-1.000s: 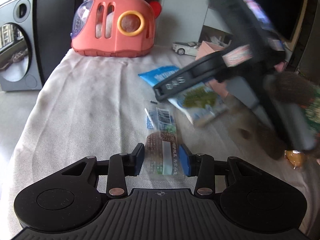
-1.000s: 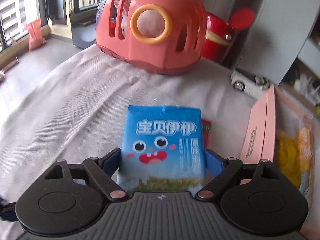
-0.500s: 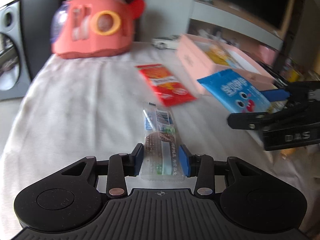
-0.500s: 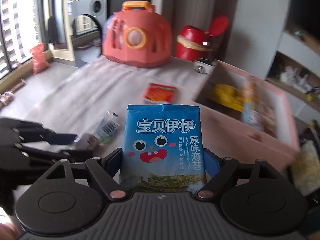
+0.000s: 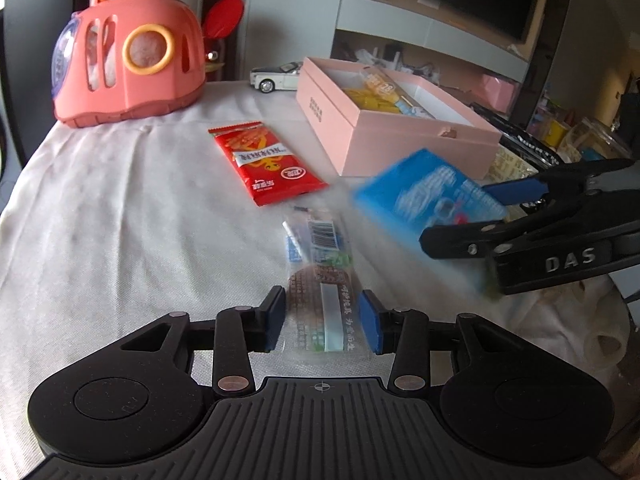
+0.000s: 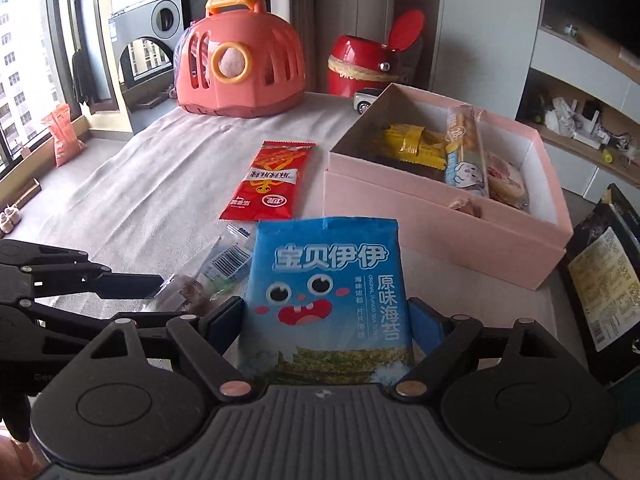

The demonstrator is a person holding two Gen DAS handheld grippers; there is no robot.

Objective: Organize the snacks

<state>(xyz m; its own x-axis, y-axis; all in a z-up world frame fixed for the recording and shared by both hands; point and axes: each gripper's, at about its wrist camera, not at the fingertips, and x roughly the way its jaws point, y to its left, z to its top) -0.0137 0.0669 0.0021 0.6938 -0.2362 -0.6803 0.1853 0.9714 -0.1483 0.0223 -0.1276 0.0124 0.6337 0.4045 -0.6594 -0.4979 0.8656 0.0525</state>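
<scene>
A blue seaweed packet point(image 6: 326, 300) stands upright, held off the table. A clear biscuit packet point(image 5: 320, 292) lies flat; a red snack packet point(image 5: 266, 162) lies at its 11 o'clock, the open pink box point(image 5: 384, 136) at 1 o'clock.

The surface point(image 5: 120, 208) is covered with a pale, slightly wrinkled cloth that hangs over its edges. At the far end sits a coral-pink plastic carrier point(image 5: 128, 56) with an orange handle, and beside it a white toy car point(image 5: 276, 76). A pink open box point(image 6: 440, 208) stands toward the right side, holding several snack packs. Just left of the box a red snack packet point(image 5: 266, 162) lies flat. Nearer, a clear-wrapped snack point(image 5: 320, 280) with a barcode label lies lengthwise on the cloth. A red bin point(image 6: 368, 64) with a raised lid stands behind the far edge; whether it rests on the surface cannot be told.
</scene>
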